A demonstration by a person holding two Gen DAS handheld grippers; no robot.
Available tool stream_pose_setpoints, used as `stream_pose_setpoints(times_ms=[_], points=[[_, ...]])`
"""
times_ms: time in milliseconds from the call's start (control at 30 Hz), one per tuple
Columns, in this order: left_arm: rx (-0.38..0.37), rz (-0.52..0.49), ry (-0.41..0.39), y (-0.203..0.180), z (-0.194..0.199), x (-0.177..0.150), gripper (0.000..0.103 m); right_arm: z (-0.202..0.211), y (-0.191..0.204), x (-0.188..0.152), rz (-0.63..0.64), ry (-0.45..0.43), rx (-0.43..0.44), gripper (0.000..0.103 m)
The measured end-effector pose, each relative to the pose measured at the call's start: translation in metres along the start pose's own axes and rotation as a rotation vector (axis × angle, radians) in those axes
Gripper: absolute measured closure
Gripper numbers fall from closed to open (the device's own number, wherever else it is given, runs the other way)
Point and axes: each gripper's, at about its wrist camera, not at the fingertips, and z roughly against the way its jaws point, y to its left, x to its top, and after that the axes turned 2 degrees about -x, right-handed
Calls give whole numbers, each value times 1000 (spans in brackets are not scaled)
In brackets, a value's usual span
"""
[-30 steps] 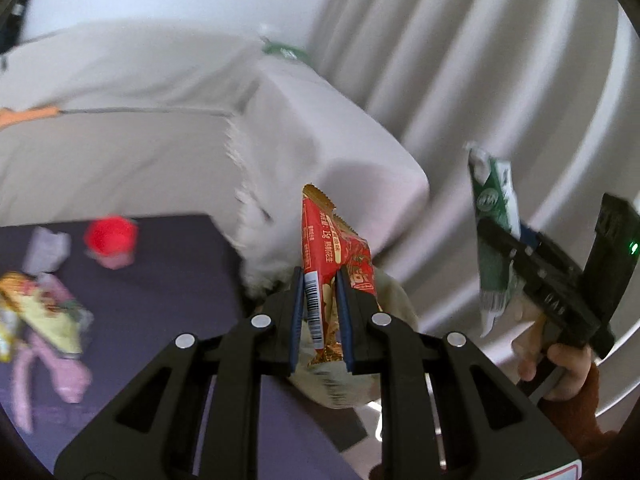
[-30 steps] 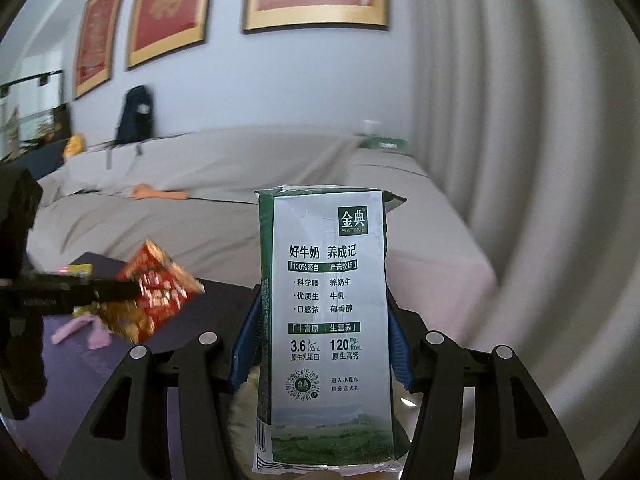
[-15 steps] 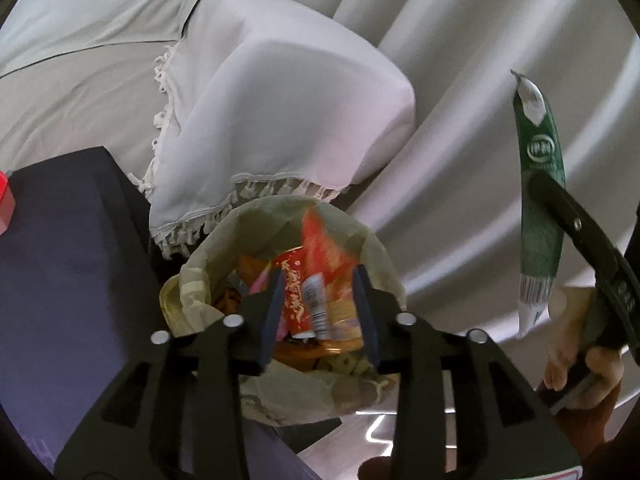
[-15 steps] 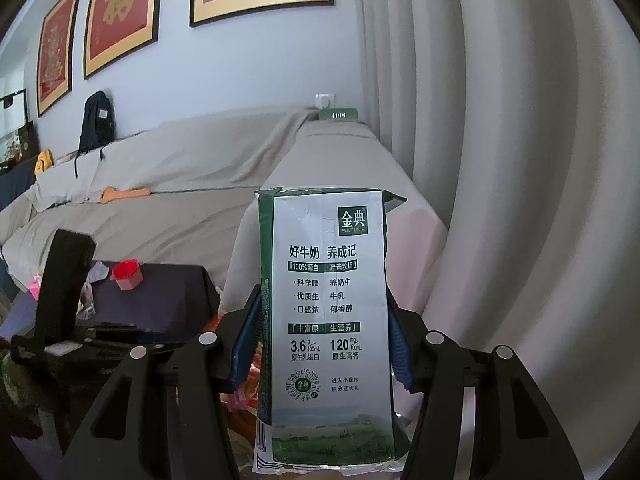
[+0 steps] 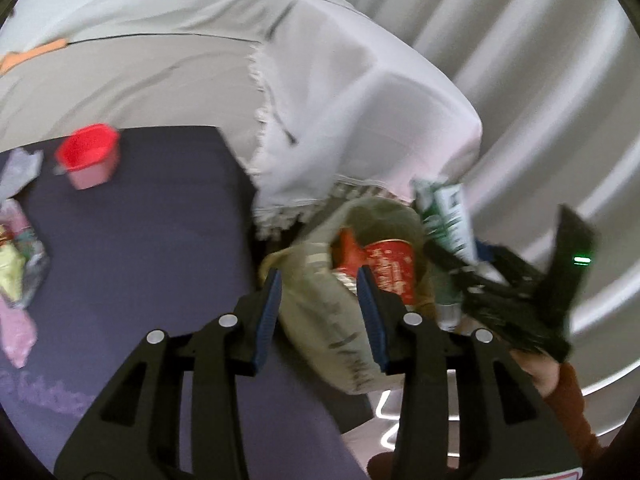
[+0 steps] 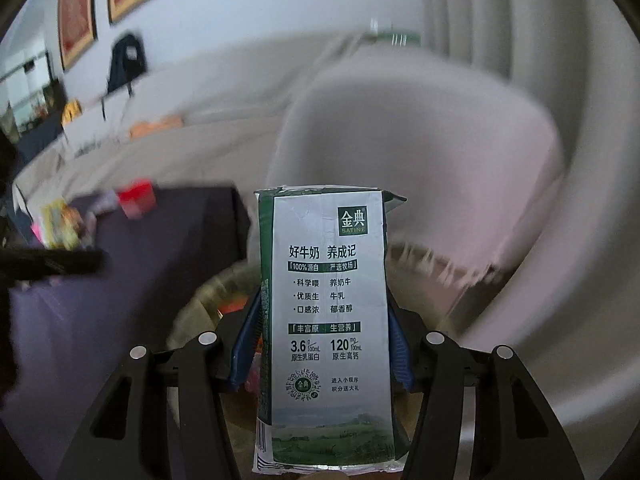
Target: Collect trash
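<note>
Left tongs (image 5: pixel 318 280): jaws parted and gripping nothing; they have just been opening. Between the blue pads the view shows only the olive trash bag (image 5: pixel 332 320), which hangs off the tabletop's (image 5: pixel 160 240) right edge at lower centre of frame. A red snack wrapper (image 5: pixel 384 268) lies inside the bag mouth, clear of both pads.

Right tongs (image 6: pixel 320 344): clamped on the green-and-white milk carton (image 6: pixel 326 320), which stands upright and fills the middle of the right wrist view. In the left wrist view the carton (image 5: pixel 444 216) sits at right of centre, just above the bag's far rim, with the right tongs (image 5: pixel 472 270) and a hand (image 5: pixel 536 372) below it.

On the dark tabletop, upper left: red cup (image 5: pixel 88 156). Along the left edge: assorted wrappers (image 5: pixel 18 264), blurred. Behind the tabletop, a sofa under a pale fringed cover (image 5: pixel 340 100); curtains (image 5: pixel 540 80) at right.
</note>
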Motion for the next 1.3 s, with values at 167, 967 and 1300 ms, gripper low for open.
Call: stream_pose_setpoints(times_ms=[167, 967, 1300], points=[[47, 12, -41, 22, 31, -10, 65, -44, 8, -20, -1, 205, -28, 51], [199, 276, -198, 176, 138, -71, 60, 33, 69, 5, 18, 46, -48, 40], [301, 325, -290, 232, 183, -94, 59, 40, 163, 40, 117, -39, 187, 32]])
